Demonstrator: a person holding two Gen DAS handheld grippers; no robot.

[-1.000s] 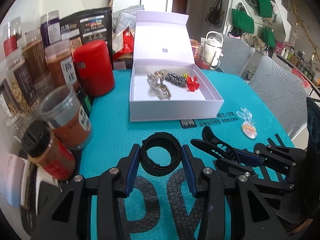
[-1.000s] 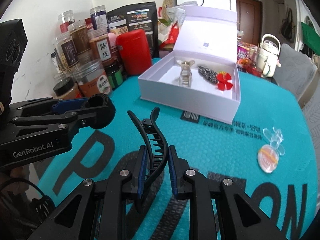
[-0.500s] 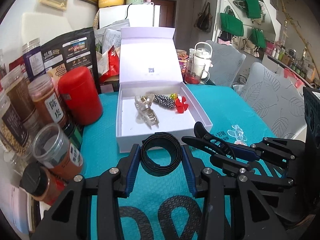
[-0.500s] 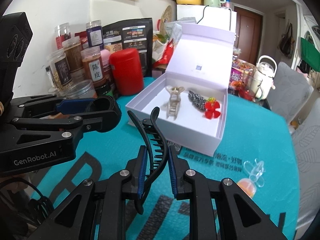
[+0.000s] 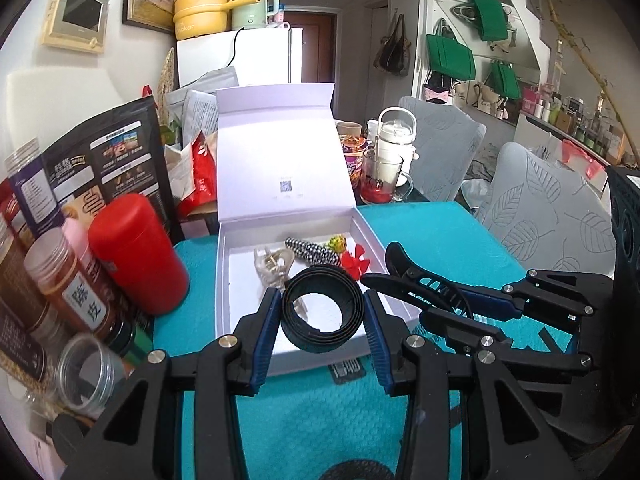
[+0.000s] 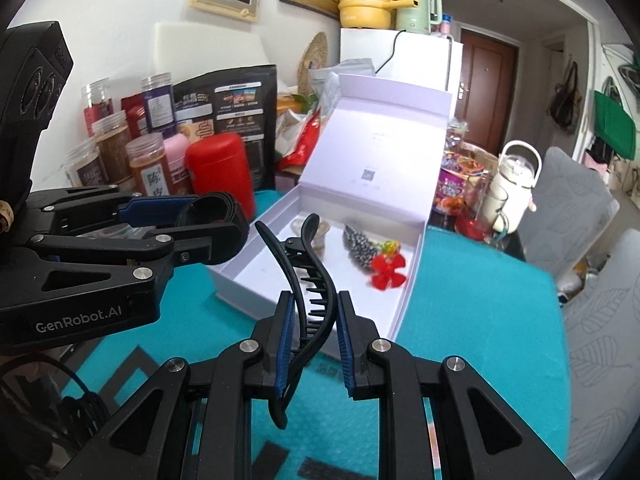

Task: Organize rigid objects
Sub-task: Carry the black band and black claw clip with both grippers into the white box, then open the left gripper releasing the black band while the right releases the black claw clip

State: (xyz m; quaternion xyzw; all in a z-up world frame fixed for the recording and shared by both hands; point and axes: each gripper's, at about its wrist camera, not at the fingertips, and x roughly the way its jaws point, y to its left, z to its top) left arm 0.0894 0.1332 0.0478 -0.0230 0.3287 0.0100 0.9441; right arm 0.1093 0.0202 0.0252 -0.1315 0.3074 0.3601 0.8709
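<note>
room, upper half of both views: a white wall with a framed panel (image 5: 76, 16), a white refrigerator (image 5: 248, 56) topped by a yellow pot (image 5: 200, 14) and a pale green kettle (image 5: 252, 4), a brown door (image 6: 486, 92), green bags (image 5: 450, 58) hanging at upper right, and two grey leaf-patterned chair backs (image 5: 548, 216) at right.

surface, lower half: a table under a teal textured mat with dark lettering (image 5: 440, 232). at left stands a crowd of clear plastic jars with brown contents (image 5: 68, 280), a red cylindrical canister (image 5: 136, 252) and a black printed pouch (image 5: 104, 160); at upper centre right, a white jug (image 6: 514, 184) and a glass cup.

centre: an open white rectangular gift box with its lid standing up (image 5: 228, 280), holding a translucent beige claw clip (image 5: 272, 264), a black-and-white patterned clip (image 5: 316, 250) and a red flower clip (image 6: 386, 270).

left gripper (image 5: 322, 312), lower centre of the left view, is clamped on a coiled black band forming a ring (image 5: 322, 308), held in the air in front of the box's near wall.

right gripper (image 6: 314, 340), lower centre of the right view, is closed on a long curved black toothed hair clip (image 6: 310, 280), its tip rising in front of the box interior. the two grippers sit side by side, each visible at the edge of the other's view.
</note>
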